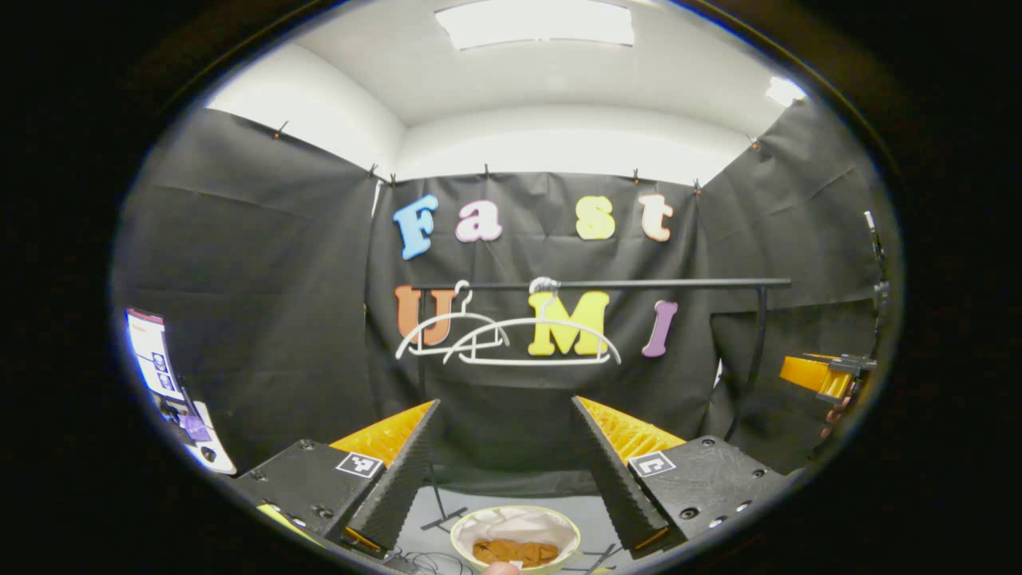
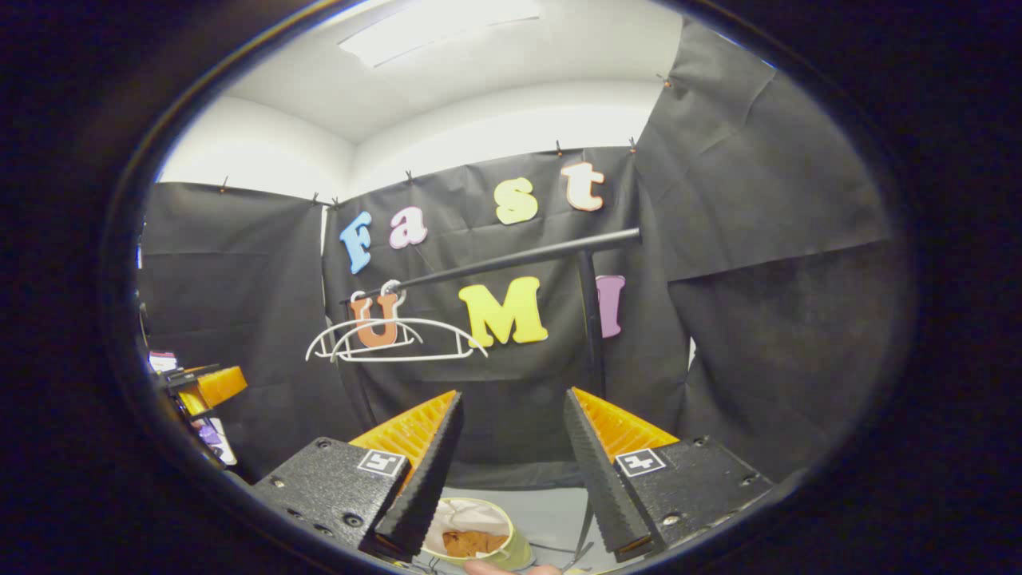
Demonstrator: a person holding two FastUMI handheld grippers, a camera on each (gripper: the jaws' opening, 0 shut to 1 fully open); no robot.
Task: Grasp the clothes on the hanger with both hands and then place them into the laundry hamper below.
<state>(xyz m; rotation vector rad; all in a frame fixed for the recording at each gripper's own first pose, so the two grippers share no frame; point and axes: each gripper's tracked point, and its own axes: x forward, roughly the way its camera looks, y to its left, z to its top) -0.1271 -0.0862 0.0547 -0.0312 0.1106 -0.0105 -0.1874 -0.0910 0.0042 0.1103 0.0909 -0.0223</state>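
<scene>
Two bare white hangers (image 1: 511, 339) (image 2: 395, 339) hang on the black rail (image 1: 607, 283) (image 2: 511, 259) in front of the cloth wall. Below stands a round laundry hamper (image 1: 457, 537) (image 2: 520, 551) with a pale rim and white lining. A brown garment (image 1: 515, 551) (image 2: 469, 543) lies crumpled inside it. My left gripper (image 1: 506, 399) is open above the hamper with nothing between its fingers. My right gripper (image 2: 513, 392) is open too and holds nothing. In the left gripper view the right gripper (image 1: 826, 374) appears at the far right edge. In the right gripper view the left gripper (image 2: 204, 387) appears at the far left.
The rail's upright post (image 1: 754, 359) (image 2: 591, 319) stands at the right, and its feet spread on the grey floor (image 1: 595, 519) beside the hamper. A lit screen (image 1: 152, 355) stands at the far left. A person's fingertip (image 1: 501, 568) shows at the bottom edge.
</scene>
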